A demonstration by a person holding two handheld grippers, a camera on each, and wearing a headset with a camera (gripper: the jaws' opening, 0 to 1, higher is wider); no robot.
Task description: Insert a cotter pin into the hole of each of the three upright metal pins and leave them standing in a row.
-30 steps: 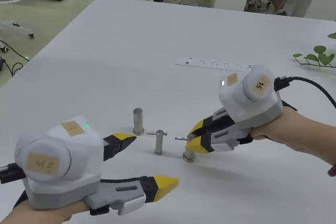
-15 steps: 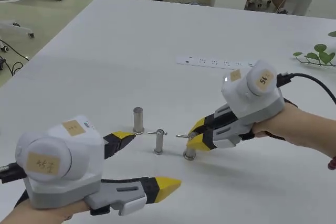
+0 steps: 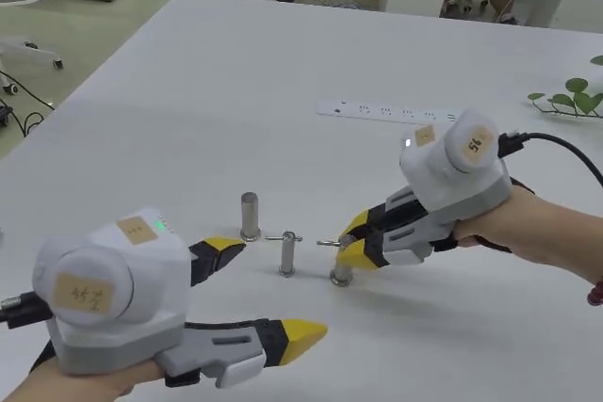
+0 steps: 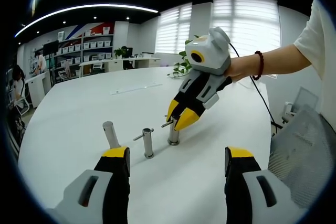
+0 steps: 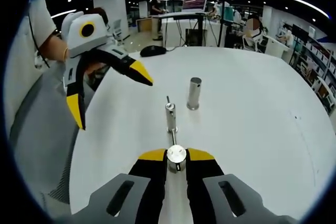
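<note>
The right gripper [image 3: 353,240] has its yellow-tipped jaws drawn in on either side of the top of the end post [image 3: 341,272], seemingly clasping it; in the right gripper view the post's round head [image 5: 176,157] sits squeezed between the two tips. A thin cotter pin [image 3: 325,245] sticks out sideways from that head toward the middle post [image 3: 287,256]; how far through it goes is hidden by the jaws.

The left gripper [image 3: 268,289] is spread wide and holds nothing; it hangs above the table [image 3: 188,91] on the near side of the row, one tip near the bare post [image 3: 249,216]; its own view looks between its jaws [image 4: 177,153] at all three posts.

The three metal posts stand upright in a row on the white table, apart from one another; the middle post carries a second cotter pin [image 3: 279,237] crosswise through its top; the bare post has none.

Beyond the row a white power strip [image 3: 386,113] lies flat; a leafy plant [image 3: 570,101] sits at the table's far right edge.
</note>
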